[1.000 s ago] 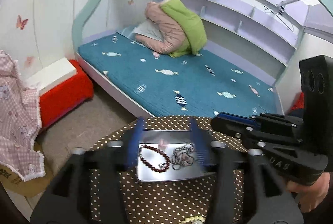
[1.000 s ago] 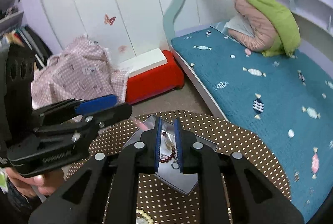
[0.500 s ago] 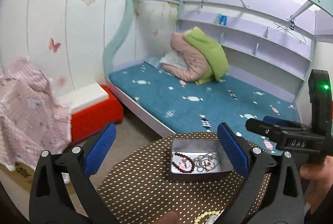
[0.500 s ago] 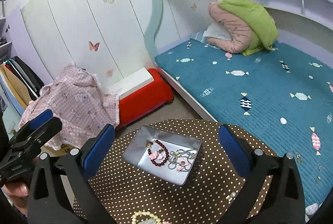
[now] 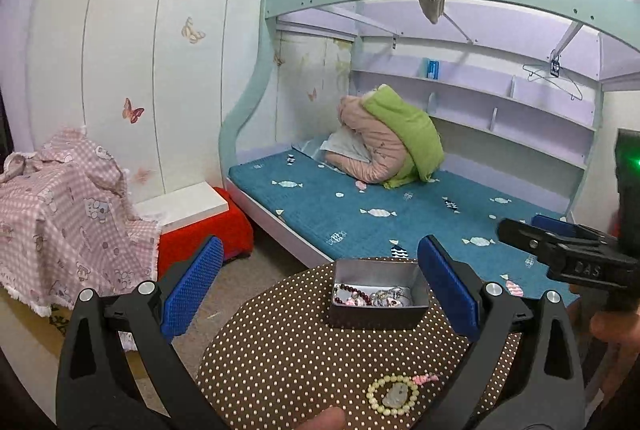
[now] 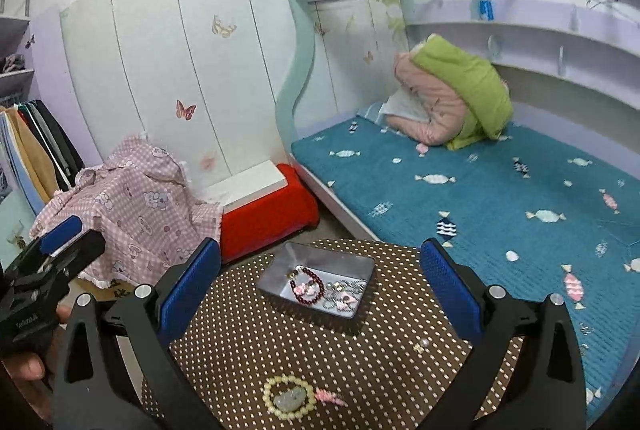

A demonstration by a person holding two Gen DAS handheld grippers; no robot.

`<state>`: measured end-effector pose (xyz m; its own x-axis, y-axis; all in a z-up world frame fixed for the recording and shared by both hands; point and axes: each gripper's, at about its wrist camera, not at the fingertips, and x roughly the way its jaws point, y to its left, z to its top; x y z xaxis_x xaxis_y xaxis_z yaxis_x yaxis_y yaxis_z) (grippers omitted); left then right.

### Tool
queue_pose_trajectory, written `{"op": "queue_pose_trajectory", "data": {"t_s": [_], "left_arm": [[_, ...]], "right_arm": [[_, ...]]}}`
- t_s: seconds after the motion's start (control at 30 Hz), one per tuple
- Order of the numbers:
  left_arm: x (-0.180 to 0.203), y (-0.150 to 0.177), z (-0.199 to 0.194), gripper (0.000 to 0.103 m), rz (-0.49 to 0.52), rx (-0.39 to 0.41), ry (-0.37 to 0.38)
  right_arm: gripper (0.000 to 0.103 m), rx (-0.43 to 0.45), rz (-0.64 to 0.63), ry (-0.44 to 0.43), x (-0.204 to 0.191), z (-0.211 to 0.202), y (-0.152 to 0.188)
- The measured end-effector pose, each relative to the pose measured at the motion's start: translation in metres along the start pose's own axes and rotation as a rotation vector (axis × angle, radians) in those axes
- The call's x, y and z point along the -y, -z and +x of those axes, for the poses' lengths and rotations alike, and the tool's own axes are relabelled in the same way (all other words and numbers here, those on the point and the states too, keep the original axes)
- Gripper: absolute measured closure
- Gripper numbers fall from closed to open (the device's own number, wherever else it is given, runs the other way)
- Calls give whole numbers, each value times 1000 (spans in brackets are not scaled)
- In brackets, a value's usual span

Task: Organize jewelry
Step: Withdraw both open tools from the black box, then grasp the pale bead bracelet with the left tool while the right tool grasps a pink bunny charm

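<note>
A small metal tin [image 5: 376, 316] stands at the far side of a round brown dotted table [image 5: 288, 358]. In it lie a dark red bead bracelet [image 5: 350, 294] and silvery and pink pieces [image 5: 390, 297]. Near the table's front edge lies a pearl bracelet with a pale stone [image 5: 394, 392]. My left gripper [image 5: 320, 258] is open, well back from the tin, with nothing between its pads. The right wrist view shows the tin [image 6: 280, 270], the red bracelet [image 6: 306, 286] and the pearl bracelet [image 6: 288, 396]. My right gripper [image 6: 320, 250] is open and empty too.
A bed with a teal mattress [image 5: 360, 214] runs behind the table. On the floor to the left are a red box with a white lid [image 6: 264, 206] and a pink checked cloth [image 6: 136, 198]. A tiny shiny piece [image 6: 420, 346] lies on the table.
Both grippers pulled back and up from the tin. The right jaws, nearly shut over it, and the half-closed left jaws have spread wide. The pearl bracelet has come fully into view.
</note>
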<state>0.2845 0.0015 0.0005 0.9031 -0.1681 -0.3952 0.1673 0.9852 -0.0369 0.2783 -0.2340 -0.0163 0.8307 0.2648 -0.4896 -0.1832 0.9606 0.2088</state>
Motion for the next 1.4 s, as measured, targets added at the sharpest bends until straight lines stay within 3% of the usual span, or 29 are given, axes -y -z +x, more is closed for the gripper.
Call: {"op": "queue_pose_trajectory", "data": {"t_s": [0.37,0.77,1.1,1.4], "left_arm": [[0,44,-36,5,-31,-21,-17],[-3,107,-37,5,-71,-123,-12],[-2,141,-8,5,-52,-223,-18],[10,170,56,5,0,-342,2]], "right_arm": [[7,29,-44,126,-7,-52,53],[7,-12,-57,177,-17,-59,107],[7,-69,-29,193,-6,-47,124],[7,-163,-25,198,7,-20,141]]}}
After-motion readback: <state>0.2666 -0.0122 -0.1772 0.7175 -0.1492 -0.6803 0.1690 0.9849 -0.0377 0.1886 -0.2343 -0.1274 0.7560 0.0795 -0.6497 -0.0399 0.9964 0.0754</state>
